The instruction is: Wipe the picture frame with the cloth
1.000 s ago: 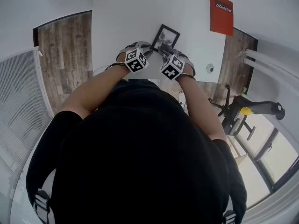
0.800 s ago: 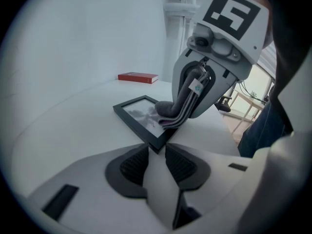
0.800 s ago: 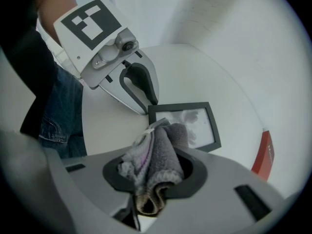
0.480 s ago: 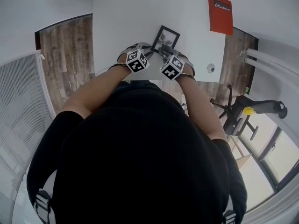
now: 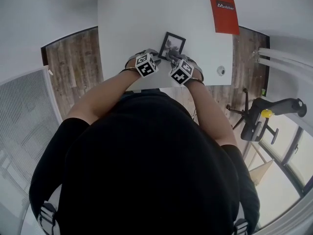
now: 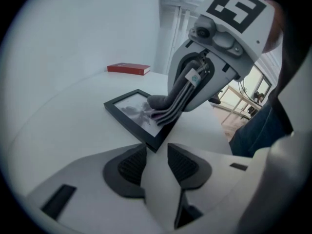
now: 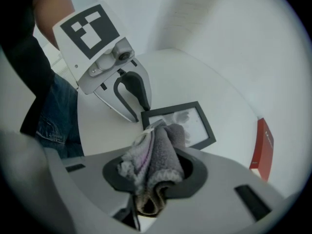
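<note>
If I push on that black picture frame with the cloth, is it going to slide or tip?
The picture frame lies flat on the smooth white table, so it will probably slide, not tip. It looks thin, so likely light and stiff. Its front may be glass, which I cannot confirm, so press gently.

White table (image 5: 127, 28) over brown wood-plank floor (image 5: 73, 67), with pale walls (image 5: 44, 9) around. Red book (image 5: 225, 14) near the table's far right corner, small round fitting (image 5: 221, 71) by its right edge. White slatted panel (image 5: 24, 111) at left. At right, black stand with a yellow knob (image 5: 265, 113) beside bright windows (image 5: 293, 155).
</note>
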A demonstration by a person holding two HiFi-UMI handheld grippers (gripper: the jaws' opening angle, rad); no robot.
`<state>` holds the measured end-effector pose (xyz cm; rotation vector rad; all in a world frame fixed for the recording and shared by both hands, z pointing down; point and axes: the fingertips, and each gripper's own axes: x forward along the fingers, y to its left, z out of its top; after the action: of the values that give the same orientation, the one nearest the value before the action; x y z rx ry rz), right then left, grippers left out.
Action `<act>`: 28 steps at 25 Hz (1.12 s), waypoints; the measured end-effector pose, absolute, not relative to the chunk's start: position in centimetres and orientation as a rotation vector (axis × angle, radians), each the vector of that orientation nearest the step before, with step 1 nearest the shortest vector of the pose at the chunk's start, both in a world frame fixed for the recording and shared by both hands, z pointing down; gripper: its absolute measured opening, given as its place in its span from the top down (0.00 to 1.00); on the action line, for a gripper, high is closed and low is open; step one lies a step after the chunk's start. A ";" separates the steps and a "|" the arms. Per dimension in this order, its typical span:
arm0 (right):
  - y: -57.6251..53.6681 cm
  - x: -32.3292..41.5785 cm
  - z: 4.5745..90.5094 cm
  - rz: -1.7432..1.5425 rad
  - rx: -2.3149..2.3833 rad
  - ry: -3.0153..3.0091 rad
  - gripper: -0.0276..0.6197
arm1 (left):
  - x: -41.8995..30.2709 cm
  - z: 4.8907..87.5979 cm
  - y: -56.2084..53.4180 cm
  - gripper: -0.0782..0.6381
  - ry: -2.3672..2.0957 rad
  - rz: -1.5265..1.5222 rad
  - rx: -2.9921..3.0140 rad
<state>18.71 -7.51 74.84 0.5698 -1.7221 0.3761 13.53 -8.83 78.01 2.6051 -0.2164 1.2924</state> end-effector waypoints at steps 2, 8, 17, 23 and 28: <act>-8.1 19.0 73.9 0.401 0.630 -1.741 0.79 | 13.4 77.8 -8.6 0.67 -0.136 1.323 2.558; -8.9 19.3 70.6 0.504 0.826 -1.797 0.79 | 9.2 77.7 -8.4 0.67 -0.086 1.380 2.455; -8.2 19.0 64.5 0.589 1.097 -1.881 0.79 | 3.0 72.3 -10.2 0.67 -0.224 1.174 2.490; -8.0 19.1 60.5 0.650 1.279 -1.914 0.79 | 0.1 66.4 -12.8 0.67 -0.328 0.972 2.554; -6.9 18.8 57.5 0.666 1.399 -1.930 0.79 | -2.7 61.8 -14.5 0.67 -0.385 0.857 2.613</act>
<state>18.84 -6.95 57.49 1.3994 -1.9300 0.6661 -2.66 -14.54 61.76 2.6133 -0.3848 0.8565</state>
